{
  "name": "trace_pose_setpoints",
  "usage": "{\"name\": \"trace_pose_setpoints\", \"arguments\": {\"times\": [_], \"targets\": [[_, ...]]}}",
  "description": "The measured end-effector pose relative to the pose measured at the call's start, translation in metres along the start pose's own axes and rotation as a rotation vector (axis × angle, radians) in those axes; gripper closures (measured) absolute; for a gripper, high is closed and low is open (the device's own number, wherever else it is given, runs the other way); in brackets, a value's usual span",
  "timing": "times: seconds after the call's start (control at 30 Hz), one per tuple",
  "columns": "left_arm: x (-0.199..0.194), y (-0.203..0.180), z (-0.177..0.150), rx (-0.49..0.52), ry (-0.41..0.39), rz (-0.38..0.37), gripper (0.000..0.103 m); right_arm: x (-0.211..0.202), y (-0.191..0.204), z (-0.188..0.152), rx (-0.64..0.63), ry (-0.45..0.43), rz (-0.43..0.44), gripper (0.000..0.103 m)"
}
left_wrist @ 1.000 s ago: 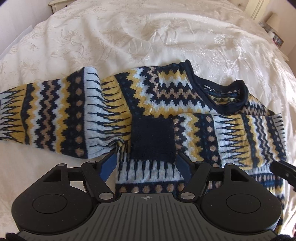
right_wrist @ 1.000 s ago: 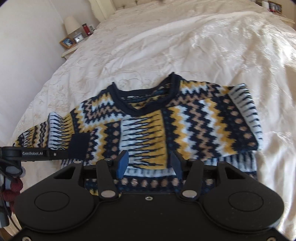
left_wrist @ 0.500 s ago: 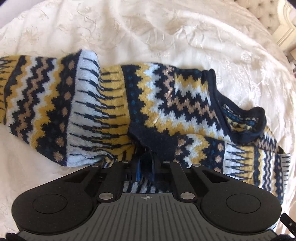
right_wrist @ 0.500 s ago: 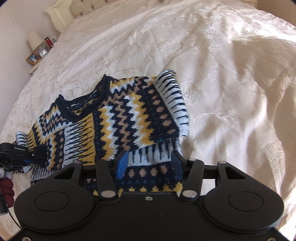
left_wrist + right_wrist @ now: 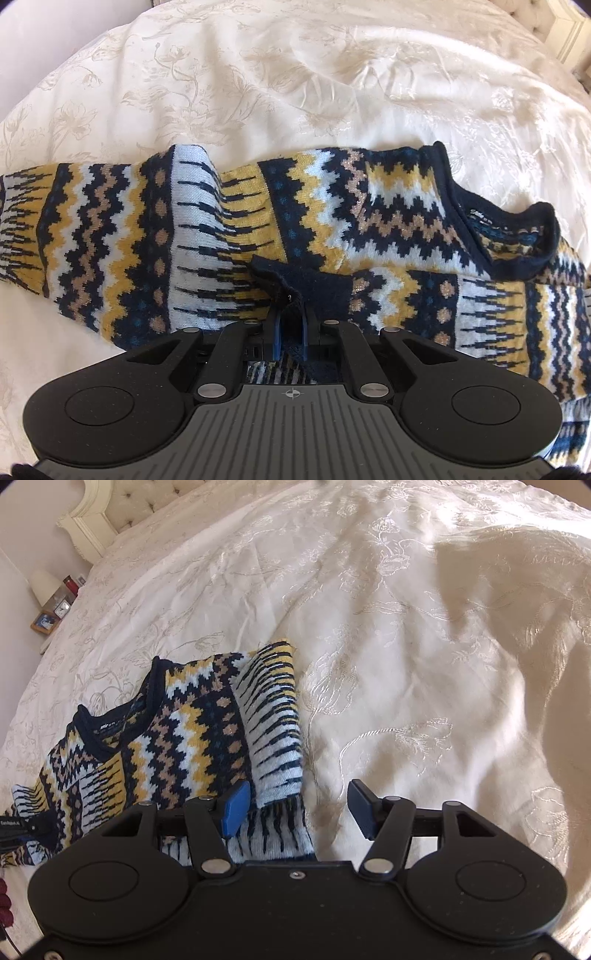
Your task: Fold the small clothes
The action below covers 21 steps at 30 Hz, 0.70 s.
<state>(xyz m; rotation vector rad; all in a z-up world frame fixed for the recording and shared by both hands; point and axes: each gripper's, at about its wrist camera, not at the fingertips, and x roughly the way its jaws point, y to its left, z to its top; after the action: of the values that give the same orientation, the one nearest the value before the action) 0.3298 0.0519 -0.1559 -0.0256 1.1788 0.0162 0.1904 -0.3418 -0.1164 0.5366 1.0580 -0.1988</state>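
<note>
- Left wrist view shows the left claw pressed together, pinching the dark blue cuff of one sleeve, right at its tips.
- Past the cuff, the sweater lies on the bed. Its long way runs side to side across the view, with the collar to the right.
- Right wrist view shows the right claw spread wide and holding nothing. It hangs over the sweater's right edge, where a folded sleeve points away from it.
- So the left claw is the one that has the cloth.
- One second ago the left claw was open around the cuff; now it has shut on it. The right claw has moved from the sweater's middle to its right edge.
</note>
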Motion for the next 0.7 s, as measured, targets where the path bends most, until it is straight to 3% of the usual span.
{"name": "trace_pose_setpoints", "arguments": {"times": [0.2,0.33,0.53,0.7], "targets": [[0.018,0.003,0.002,0.001,0.04,0.018,0.091,-0.003,0.011,-0.007,-0.14,0.049,-0.003,0.039],[0.024,0.001,0.004,0.019,0.046,0.029,0.091,0.002,0.021,-0.02,-0.225,0.055,-0.067,0.039],[0.029,-0.004,0.006,0.051,0.046,0.045,0.09,0.019,0.021,-0.004,-0.183,-0.054,-0.183,0.04],[0.029,-0.003,0.007,0.058,0.048,0.042,0.09,-0.006,0.029,-0.009,-0.173,-0.175,-0.228,0.04]]}}
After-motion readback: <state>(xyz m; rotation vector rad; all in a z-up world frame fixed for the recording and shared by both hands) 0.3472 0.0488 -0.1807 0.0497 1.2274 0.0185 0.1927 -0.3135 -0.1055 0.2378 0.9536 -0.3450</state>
